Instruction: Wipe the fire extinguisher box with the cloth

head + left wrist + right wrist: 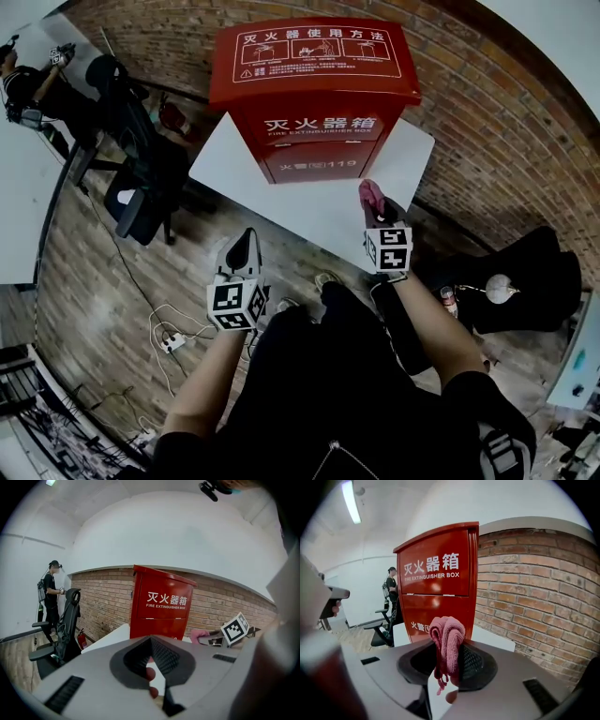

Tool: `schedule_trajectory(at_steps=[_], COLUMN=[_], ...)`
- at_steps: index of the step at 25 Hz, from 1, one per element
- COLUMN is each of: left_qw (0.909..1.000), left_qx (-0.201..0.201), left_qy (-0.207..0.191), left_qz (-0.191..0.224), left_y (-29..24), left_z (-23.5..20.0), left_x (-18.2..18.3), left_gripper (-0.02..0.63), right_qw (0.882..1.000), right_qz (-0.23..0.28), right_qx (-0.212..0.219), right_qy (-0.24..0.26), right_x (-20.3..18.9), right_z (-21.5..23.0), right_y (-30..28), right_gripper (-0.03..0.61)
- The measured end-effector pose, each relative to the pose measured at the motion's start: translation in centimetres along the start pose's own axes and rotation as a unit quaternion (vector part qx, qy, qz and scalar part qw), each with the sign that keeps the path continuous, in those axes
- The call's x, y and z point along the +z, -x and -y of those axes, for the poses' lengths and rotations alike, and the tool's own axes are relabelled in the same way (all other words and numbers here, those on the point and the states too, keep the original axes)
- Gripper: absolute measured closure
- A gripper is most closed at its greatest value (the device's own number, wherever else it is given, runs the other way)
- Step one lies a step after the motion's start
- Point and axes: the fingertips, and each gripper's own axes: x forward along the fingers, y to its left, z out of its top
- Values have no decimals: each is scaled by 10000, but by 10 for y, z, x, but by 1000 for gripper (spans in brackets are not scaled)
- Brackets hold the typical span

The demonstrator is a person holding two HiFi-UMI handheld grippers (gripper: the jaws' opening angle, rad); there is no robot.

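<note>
A red fire extinguisher box (314, 98) stands upright on a white table (309, 202) against the brick wall; it also fills the middle of the left gripper view, the box (161, 609), and the right gripper view, the box (438, 581). My right gripper (373, 199) is shut on a bunched pink cloth (446, 644), held just in front of the box's lower right. The cloth (371, 197) pokes up above the jaws. My left gripper (244, 251) hangs lower, off the table's near edge, its jaws shut with nothing between them.
A black office chair (141, 173) stands left of the table, with a small red extinguisher (82, 640) by the wall. A person (50, 603) stands far left. Cables and a power strip (172, 343) lie on the wooden floor. A black bag (525, 281) sits at right.
</note>
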Motion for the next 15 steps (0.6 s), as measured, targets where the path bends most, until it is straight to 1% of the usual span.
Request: schedule_trajectory(at_steps=[4,8,15], left_qw=[9997,9992,9969], left_qx=[-214,-292,-495], left_qy=[-106,-215,-363], left_qz=[100,192,498], left_y=[10,30,65], left_z=[-5,-18,-34], left_x=[9,17,29], left_gripper=[586,586,586], right_qw=[9997,9988,9969], right_qz=[100,208,632], right_qx=[-114,-153,-111], right_qy=[-192,-409,-455], right_x=[12,26,55], right_z=[-22,-52,-101], right_y=[24,46,90], right_gripper=[464,464,465])
